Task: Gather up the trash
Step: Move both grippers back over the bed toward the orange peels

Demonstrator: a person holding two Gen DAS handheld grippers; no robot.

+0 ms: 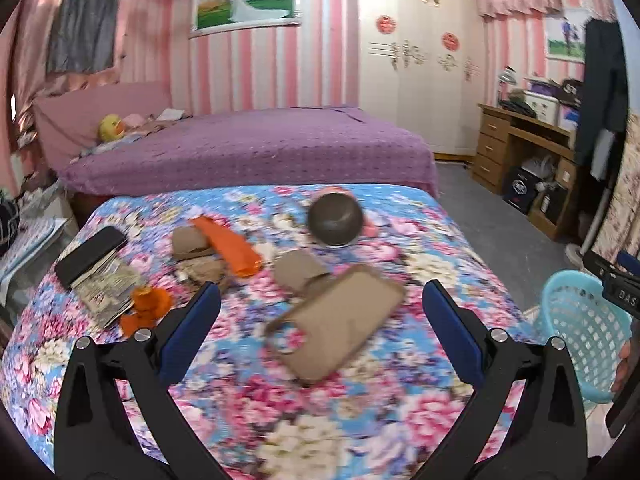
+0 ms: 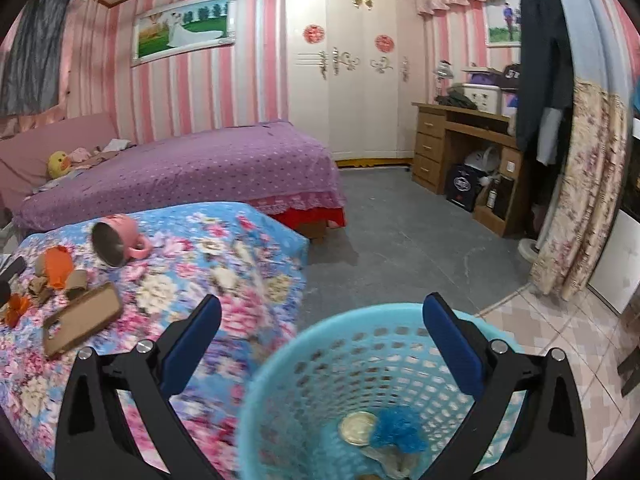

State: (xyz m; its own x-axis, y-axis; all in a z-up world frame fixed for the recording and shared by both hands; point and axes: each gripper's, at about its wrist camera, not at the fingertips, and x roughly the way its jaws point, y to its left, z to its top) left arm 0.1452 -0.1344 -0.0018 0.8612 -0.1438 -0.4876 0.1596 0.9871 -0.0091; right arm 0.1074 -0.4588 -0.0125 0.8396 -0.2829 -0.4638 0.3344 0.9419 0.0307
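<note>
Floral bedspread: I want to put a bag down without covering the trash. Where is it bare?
The floral bedspread is bare nearest the camera, below the brown phone case, and along its right side beside the blue basket. It is crowded at the far left, around the orange wrapper and cup.

Both handheld grippers share one build: matte black plastic frames, each side a wedge-shaped arm with a triangular cutout. Left gripper (image 1: 321, 296) and right gripper (image 2: 322, 310) each carry two flat blue pads (image 1: 188, 328) on the inner finger faces. Four round silver screws (image 1: 143, 335) per gripper (two each side, at the pivots). The second gripper's black body (image 1: 618, 288) shows white letters "DAS", partly cut off.
</note>
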